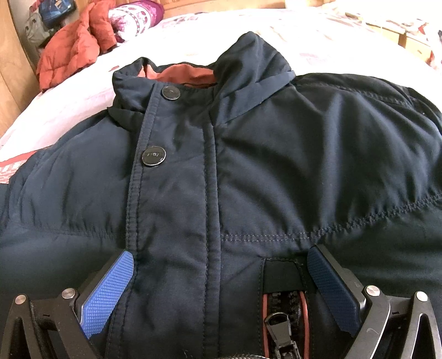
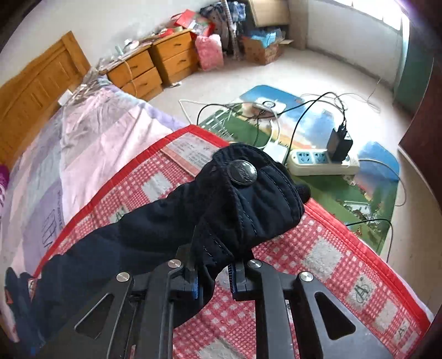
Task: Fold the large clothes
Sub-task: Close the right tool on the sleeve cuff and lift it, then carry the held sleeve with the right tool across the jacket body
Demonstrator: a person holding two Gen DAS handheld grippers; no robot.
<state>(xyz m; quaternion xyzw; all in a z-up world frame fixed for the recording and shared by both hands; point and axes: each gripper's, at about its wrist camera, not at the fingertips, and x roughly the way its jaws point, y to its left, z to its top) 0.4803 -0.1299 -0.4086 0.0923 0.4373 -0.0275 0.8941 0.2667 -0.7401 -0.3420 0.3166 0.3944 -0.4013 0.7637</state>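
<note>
A dark navy jacket [image 1: 262, 154] lies front-up on the bed, with snap buttons [image 1: 154, 156] down its placket and an orange lining showing inside the collar [image 1: 187, 76]. My left gripper [image 1: 219, 251] rests over the chest, open, with its blue pads [image 1: 110, 292] wide apart on either side of the placket and a zipper pull [image 1: 279, 331]. In the right wrist view the jacket's sleeve [image 2: 154, 226] runs across the bed's corner. My right gripper [image 2: 214, 262] is shut on the sleeve just behind the cuff [image 2: 265, 204], which carries a snap button [image 2: 242, 172] and hangs lifted off the mat.
An orange quilted garment [image 1: 74, 52] and a patterned pillow [image 1: 132, 19] lie at the bed's far left. A red checked mat [image 2: 326, 256] covers the bed corner. Beyond the edge, a power strip [image 2: 320, 163] and cables lie on the floor. Wooden drawers [image 2: 154, 66] stand by the headboard [image 2: 33, 91].
</note>
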